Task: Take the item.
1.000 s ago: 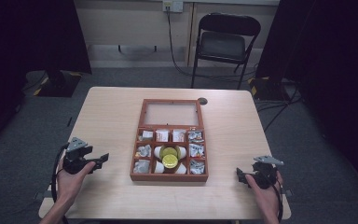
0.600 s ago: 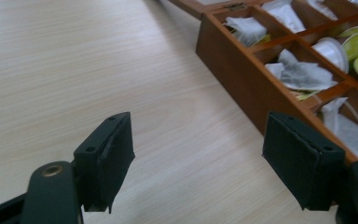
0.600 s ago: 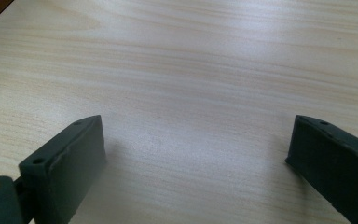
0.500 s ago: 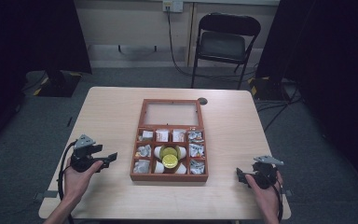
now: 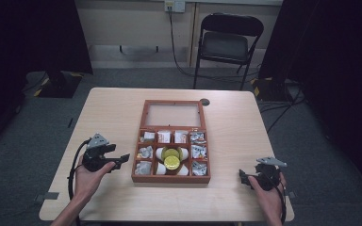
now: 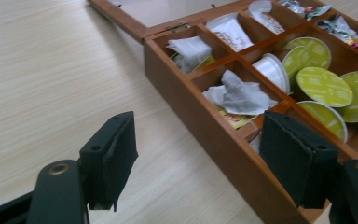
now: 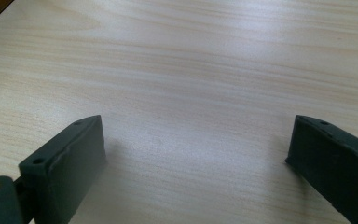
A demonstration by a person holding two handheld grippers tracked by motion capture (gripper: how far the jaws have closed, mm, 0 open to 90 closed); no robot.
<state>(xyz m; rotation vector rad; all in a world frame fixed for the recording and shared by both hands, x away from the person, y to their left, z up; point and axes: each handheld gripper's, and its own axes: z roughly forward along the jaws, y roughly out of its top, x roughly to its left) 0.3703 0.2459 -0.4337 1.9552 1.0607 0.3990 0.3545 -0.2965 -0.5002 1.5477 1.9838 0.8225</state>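
Plainly rectangular wooden box (image 5: 171,178) — round green-lidded capsules (image 6: 324,86), crinkled sachets (image 6: 239,95)

Glossy reddish wooden box (image 6: 200,126) on a pale matt wood-grain table (image 6: 51,79).

The tabletop (image 5: 113,117) is pale beige wood with fine, straight grain lines. The box (image 5: 139,141) at the centre of the high view is reddish-brown wood, and its open lid (image 5: 172,114) frames a lighter tan panel. In the middle compartments, the capsules (image 6: 324,86) have lime-green tops with a faint lighter print; others beside them are white (image 6: 272,70). The tea bags (image 6: 237,95) at centre frame in the left gripper view are white and greyish, with a scrap of yellow under them. Wrappers (image 6: 342,28) at upper right are silvery with red and green flecks. The left tool (image 5: 122,158) and right tool (image 5: 242,176) are matt black. The chair (image 5: 228,44) at the top of the high view is black with a grey seat, and the floor (image 5: 42,136) is dark grey.
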